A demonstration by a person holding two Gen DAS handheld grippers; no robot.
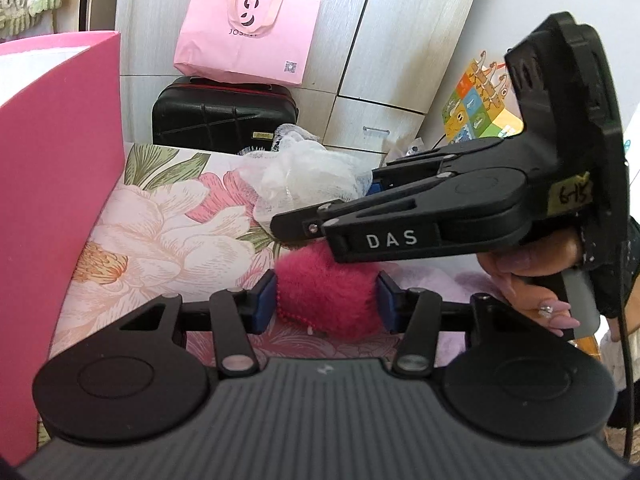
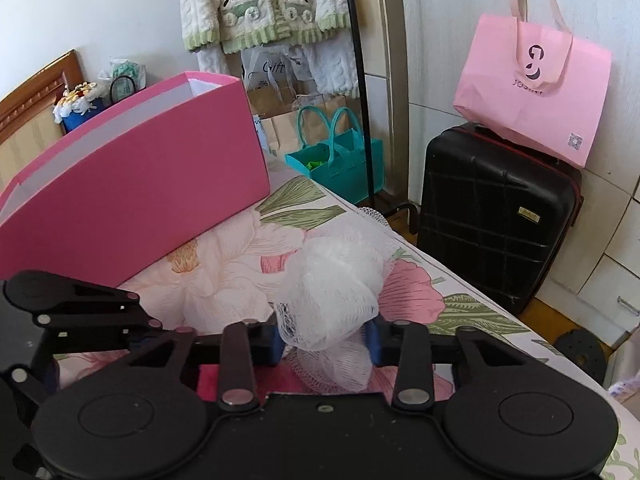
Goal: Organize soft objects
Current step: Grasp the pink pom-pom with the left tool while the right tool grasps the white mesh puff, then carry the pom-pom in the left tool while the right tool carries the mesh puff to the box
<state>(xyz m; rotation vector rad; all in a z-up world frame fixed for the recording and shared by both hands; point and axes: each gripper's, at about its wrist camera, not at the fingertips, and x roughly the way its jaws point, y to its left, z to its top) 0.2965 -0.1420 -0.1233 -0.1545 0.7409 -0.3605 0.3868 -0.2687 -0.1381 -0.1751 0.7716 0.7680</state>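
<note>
Left gripper (image 1: pixel 326 304): blue pads pressed against both sides of a fuzzy pink pom-pom (image 1: pixel 326 300), clamped on it, low over the floral bedsheet (image 1: pixel 160 232).
Pink pom-pom: between the left pads, a short pink bead string hanging beneath it.
Right gripper (image 2: pixel 326 340): blue pads closed on a white mesh bath pouf (image 2: pixel 336 292); in the left view it reaches in from the right, above the pom-pom.
White mesh pouf: bunched between the right pads, loose netting trailing onto the sheet.
Pink box (image 2: pixel 132 184): open-topped, on the bed to the left, just beyond both grippers.
Person's hand (image 1: pixel 532 280): wrapped round the right gripper's handle.
Black suitcase (image 2: pixel 496 216): on the floor beside the bed.
Pink paper bag (image 2: pixel 532 88): resting on top of the suitcase.
Teal felt bag (image 2: pixel 336 160): on the floor behind the bed.
</note>
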